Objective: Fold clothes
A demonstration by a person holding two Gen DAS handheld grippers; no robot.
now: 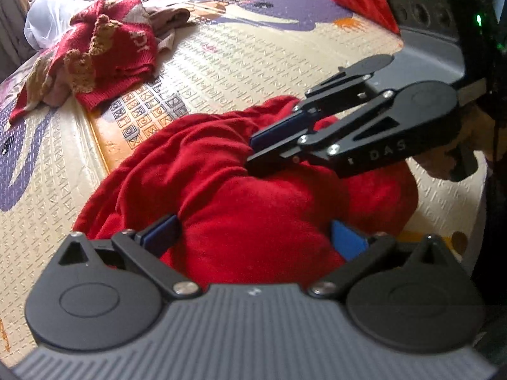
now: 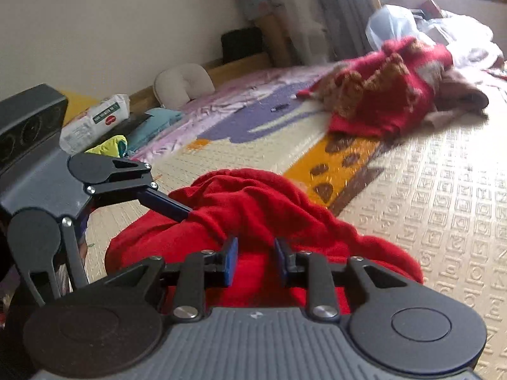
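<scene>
Both grippers: left gripper (image 1: 253,237) wide; right gripper (image 2: 255,261) narrow, pinching red garment (image 1: 221,196).

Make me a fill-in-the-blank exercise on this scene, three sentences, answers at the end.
1. The bunched garment under both grippers is ___ in colour.
2. The right gripper pinches a fold of it, while the jaws of the left gripper stand ___.
3. The knitted sweater farther off and the garment lie ___ (touching or apart).

Missing words: red; open; apart.
</scene>
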